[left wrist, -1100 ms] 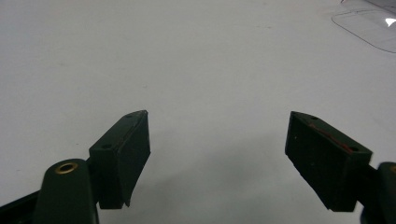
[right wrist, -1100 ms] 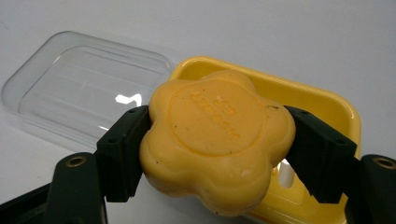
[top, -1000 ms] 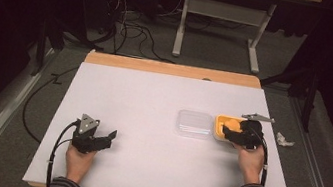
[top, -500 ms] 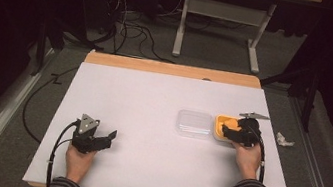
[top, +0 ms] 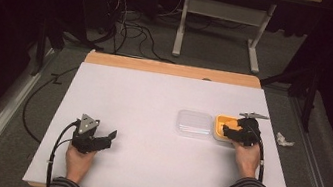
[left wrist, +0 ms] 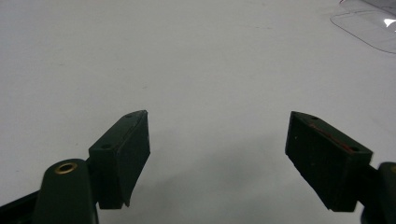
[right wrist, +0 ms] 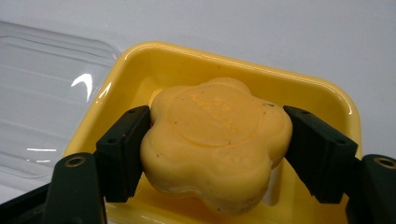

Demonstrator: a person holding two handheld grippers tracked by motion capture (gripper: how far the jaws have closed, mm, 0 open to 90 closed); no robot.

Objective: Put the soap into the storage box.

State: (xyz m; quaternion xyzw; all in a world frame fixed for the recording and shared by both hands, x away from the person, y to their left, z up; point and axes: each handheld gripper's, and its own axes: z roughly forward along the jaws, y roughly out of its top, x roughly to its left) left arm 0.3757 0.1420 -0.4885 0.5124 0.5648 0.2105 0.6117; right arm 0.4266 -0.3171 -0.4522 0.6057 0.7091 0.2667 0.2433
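A yellow flower-shaped soap (right wrist: 215, 135) sits between the pads of my right gripper (right wrist: 215, 117), which press on both its sides, just over a yellow dish (right wrist: 233, 65). In the high view the right gripper (top: 230, 130) is at the dish (top: 218, 128) on the table's right side. A clear plastic lid (top: 194, 123) lies flat just left of the dish, and it also appears in the right gripper view (right wrist: 46, 93). My left gripper (top: 111, 136) rests near the front left, open, with nothing between its jaws (left wrist: 217, 140) but bare white table.
The white table (top: 153, 101) ends in a wooden strip (top: 173, 69) at the far edge. A crumpled white scrap (top: 282, 140) lies off the table to the right. The lid's corner (left wrist: 369, 25) is far ahead of the left gripper.
The right gripper has shifted slightly to the left over the yellow dish with the soap between its pads. The left gripper has stayed put.
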